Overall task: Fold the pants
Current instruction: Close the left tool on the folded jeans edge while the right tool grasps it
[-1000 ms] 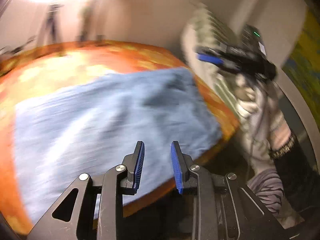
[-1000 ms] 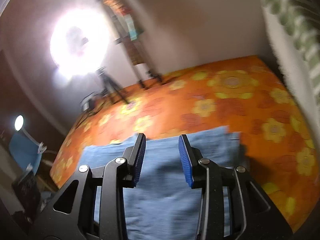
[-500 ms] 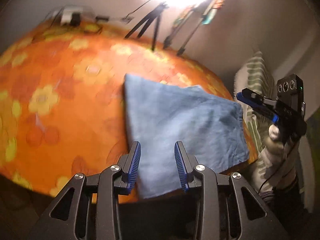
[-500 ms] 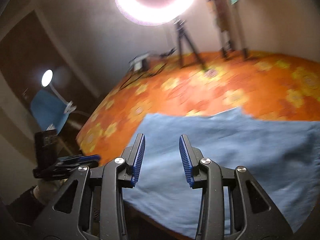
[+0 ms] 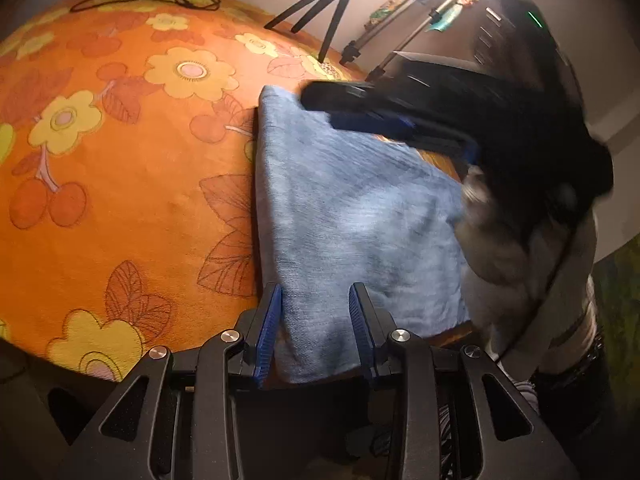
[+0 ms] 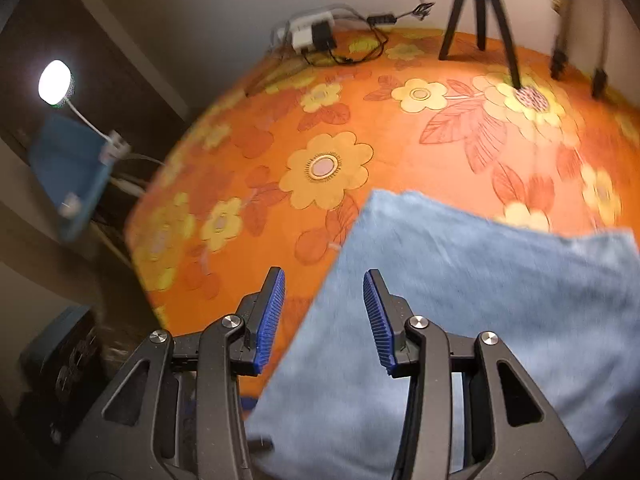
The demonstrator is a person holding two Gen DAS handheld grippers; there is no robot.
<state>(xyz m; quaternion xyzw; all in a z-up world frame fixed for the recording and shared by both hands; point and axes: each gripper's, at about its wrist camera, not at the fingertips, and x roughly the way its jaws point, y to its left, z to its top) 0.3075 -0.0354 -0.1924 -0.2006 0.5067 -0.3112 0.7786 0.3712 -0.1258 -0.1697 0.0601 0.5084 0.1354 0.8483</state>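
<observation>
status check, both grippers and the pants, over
Left gripper open, right gripper open and just widening, neither gripping. Pants folded on orange cover. Nothing in the way.

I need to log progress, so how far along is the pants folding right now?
Done: the blue pants already lie as a compact folded rectangle on the orange flowered cover. In hand: nothing is gripped; the left tool is open over the near corner, and the right tool, whose jaws have just been opening, is open over the pants' left edge. Left: probably another fold or a final tidy, though the pictures do not settle that.
</observation>
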